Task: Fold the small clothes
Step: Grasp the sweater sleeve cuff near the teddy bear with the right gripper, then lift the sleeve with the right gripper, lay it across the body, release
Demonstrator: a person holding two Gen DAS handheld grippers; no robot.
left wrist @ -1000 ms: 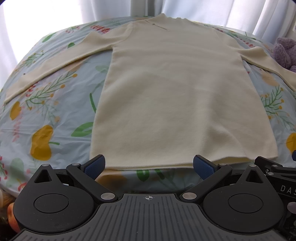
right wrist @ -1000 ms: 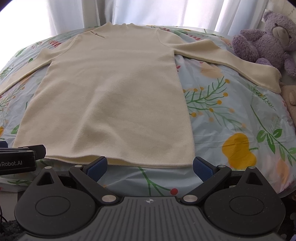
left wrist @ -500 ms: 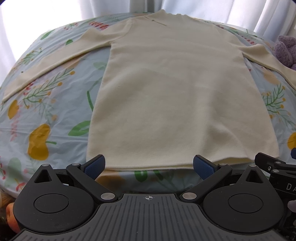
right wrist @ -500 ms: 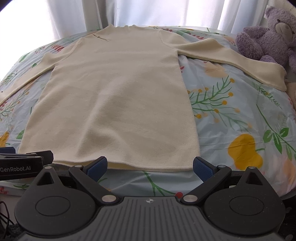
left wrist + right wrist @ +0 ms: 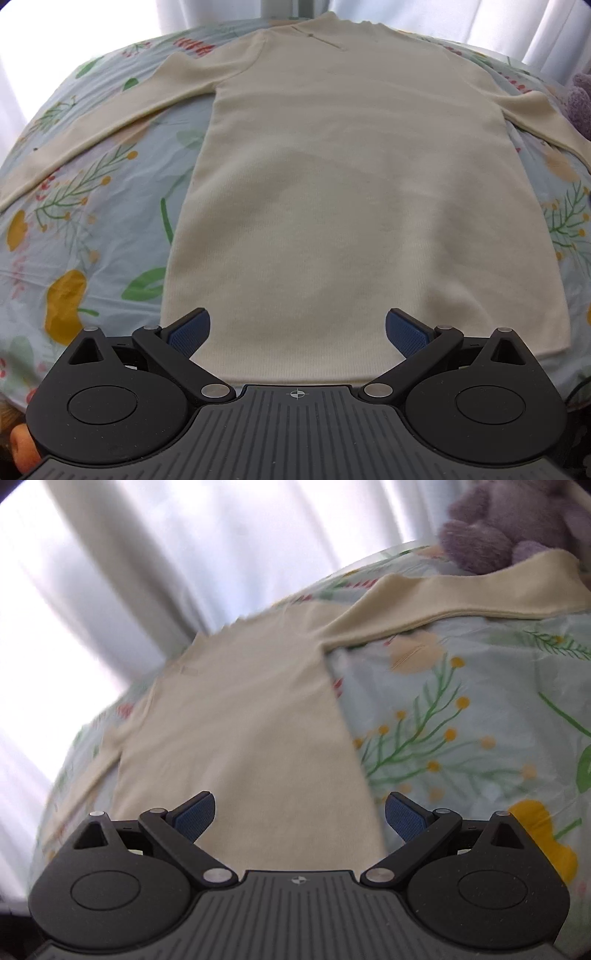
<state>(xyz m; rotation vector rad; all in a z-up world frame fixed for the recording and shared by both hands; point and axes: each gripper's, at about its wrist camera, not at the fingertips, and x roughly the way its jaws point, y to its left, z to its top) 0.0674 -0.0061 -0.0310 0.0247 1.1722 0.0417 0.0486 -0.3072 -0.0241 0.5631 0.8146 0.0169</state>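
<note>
Both grippers wide, empty — left gripper (image 5: pixel 297 328) over hem of cream sweater (image 5: pixel 354 192), right gripper (image 5: pixel 300 810) over its side edge; sleeve (image 5: pixel 461 598) toward 2 o'clock — bed (image 5: pixel 480 709) beneath.

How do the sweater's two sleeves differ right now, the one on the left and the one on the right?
In the left wrist view, the left sleeve runs long and straight down to its cuff at the frame's left edge, all on the floral sheet. The right sleeve reaches toward the purple plush toy, its cuff end lying right beside it. Both are cream, spread flat, unfolded, and held by neither gripper.
</note>
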